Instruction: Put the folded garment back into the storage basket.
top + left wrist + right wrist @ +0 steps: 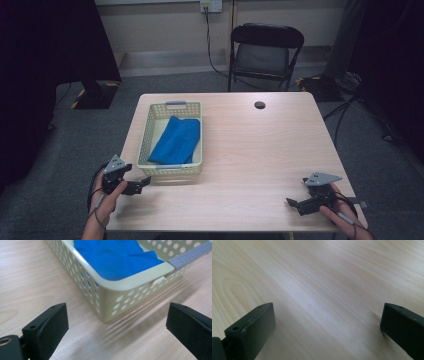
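Approach step, looks like. Left tool (144,182) wide open, empty, just off the basket (148,131) corner at its 7 o'clock; blue cloth (176,140) lies inside. Right tool (292,203) wide open, idle at counter (260,150) 5 o'clock. Next: lift left over rim, descend onto cloth.

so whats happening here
A person at a wooden table holds a two-jaw gripper in each hand. The left gripper sits open just short of a cream basket with a folded blue cloth inside. The right gripper, also open, rests over bare tabletop. Neither holds anything.
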`<state>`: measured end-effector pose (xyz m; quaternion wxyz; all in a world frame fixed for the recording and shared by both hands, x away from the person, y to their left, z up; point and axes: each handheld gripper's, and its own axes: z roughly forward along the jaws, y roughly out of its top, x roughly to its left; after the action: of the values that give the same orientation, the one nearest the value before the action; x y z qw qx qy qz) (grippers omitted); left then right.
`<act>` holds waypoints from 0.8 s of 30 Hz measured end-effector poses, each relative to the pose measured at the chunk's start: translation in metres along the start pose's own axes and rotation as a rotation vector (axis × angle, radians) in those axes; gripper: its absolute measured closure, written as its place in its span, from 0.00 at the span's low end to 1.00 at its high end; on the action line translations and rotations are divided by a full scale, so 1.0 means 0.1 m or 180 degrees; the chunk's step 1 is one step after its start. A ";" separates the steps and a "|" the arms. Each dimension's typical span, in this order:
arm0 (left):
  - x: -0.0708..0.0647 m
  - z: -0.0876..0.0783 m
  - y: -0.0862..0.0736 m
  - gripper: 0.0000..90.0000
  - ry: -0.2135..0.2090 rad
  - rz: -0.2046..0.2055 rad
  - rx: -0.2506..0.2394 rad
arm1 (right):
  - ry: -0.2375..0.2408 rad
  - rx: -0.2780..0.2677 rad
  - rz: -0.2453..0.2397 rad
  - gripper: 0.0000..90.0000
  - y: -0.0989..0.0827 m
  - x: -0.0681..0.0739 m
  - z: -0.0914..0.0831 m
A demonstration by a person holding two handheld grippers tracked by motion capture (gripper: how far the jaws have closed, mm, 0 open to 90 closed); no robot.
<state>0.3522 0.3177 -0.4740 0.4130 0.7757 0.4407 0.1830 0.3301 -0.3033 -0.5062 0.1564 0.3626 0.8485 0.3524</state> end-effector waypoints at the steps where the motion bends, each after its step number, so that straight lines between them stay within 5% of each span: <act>1: 0.00 0.00 0.00 0.04 0.0002 0.0008 0.0000 | -0.0001 0.0000 -0.0002 0.00 0.00 0.00 0.00; 24: 0.03 0.07 -0.09 0.04 0.0019 0.0029 0.0122 | 0.0000 0.0000 -0.0001 0.00 0.00 0.00 0.00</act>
<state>0.3538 0.3187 -0.4856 0.3958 0.7849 0.4419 0.1787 0.3301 -0.3033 -0.5062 0.1564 0.3625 0.8485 0.3524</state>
